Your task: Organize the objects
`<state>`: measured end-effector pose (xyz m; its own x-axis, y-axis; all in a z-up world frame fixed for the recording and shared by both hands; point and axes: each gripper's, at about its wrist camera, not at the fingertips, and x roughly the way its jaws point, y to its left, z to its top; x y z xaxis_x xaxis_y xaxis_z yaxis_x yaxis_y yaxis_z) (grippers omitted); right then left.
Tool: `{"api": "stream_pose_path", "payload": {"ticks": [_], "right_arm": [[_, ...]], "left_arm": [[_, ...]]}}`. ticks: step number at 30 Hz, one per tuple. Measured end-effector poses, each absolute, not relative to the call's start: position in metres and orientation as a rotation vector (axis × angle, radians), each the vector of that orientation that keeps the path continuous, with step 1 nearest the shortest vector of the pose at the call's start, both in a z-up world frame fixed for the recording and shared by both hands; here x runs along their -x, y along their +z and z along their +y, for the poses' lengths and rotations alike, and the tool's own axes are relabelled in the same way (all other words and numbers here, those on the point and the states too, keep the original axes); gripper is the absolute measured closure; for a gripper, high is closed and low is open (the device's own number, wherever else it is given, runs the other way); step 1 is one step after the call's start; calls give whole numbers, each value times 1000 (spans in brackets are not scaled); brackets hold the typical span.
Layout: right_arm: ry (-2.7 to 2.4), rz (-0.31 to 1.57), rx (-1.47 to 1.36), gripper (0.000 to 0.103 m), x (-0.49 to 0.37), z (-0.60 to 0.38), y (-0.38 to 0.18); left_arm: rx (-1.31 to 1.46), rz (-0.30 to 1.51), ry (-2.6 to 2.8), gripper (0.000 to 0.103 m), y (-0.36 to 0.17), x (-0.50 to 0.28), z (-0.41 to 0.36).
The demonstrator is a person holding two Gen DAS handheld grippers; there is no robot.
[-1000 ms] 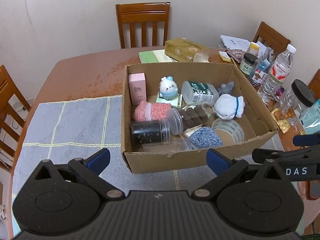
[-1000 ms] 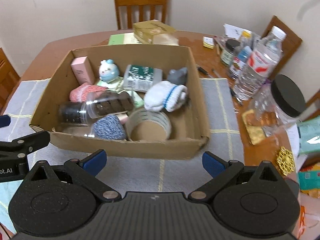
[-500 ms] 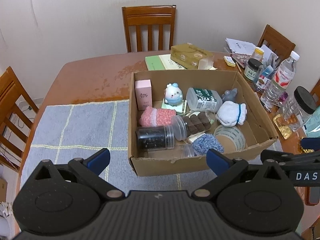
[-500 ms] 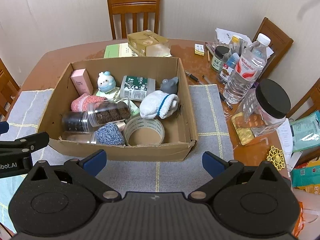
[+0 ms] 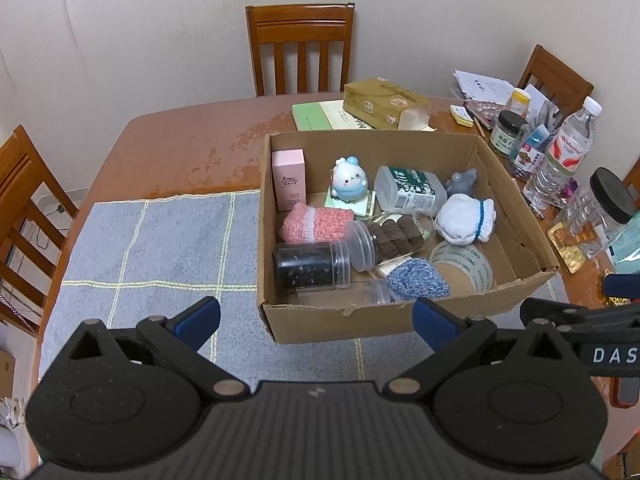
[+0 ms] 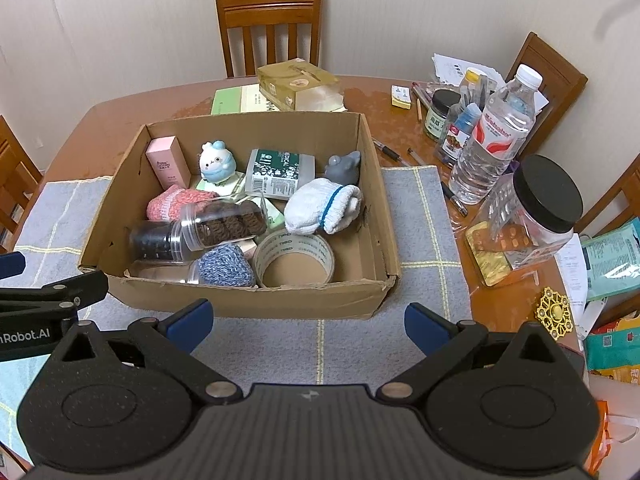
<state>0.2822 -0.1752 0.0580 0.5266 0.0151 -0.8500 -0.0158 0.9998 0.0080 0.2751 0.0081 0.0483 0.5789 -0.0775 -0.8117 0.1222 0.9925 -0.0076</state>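
Observation:
An open cardboard box (image 5: 344, 322) (image 6: 248, 302) sits on a grey checked mat (image 5: 160, 248). It holds a pink carton (image 5: 289, 184), a white-and-blue figurine (image 5: 350, 178), a pink knit piece (image 5: 316, 222), two clear jars (image 5: 310, 266), a flat bottle (image 5: 408, 194), a white sock (image 5: 464, 220), a blue knit ball (image 5: 418, 280), a tape roll (image 6: 294, 258) and a grey toy (image 6: 344, 166). My left gripper (image 5: 316, 318) is open and empty, held above the box's near edge. My right gripper (image 6: 308, 322) is open and empty, likewise near the front wall.
The brown table (image 5: 180, 148) carries a tissue box (image 5: 384, 102), a green book (image 5: 316, 116), a water bottle (image 6: 496, 136), a black-lidded jar (image 6: 536, 208), small bottles, pens and papers at the right. Wooden chairs (image 5: 300, 48) stand around.
Both grippers have pulled back and up from the box, so it looks smaller and more of the table shows. Both stay open and empty.

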Motion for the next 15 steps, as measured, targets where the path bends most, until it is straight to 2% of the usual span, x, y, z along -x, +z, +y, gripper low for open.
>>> {"api": "stream_pose_path", "payload": {"ticks": [15], "right_arm": [[21,1017,-5,0,-278,-172,60]], "left_arm": [[-55,952,-121,1,49,-272,6]]}}
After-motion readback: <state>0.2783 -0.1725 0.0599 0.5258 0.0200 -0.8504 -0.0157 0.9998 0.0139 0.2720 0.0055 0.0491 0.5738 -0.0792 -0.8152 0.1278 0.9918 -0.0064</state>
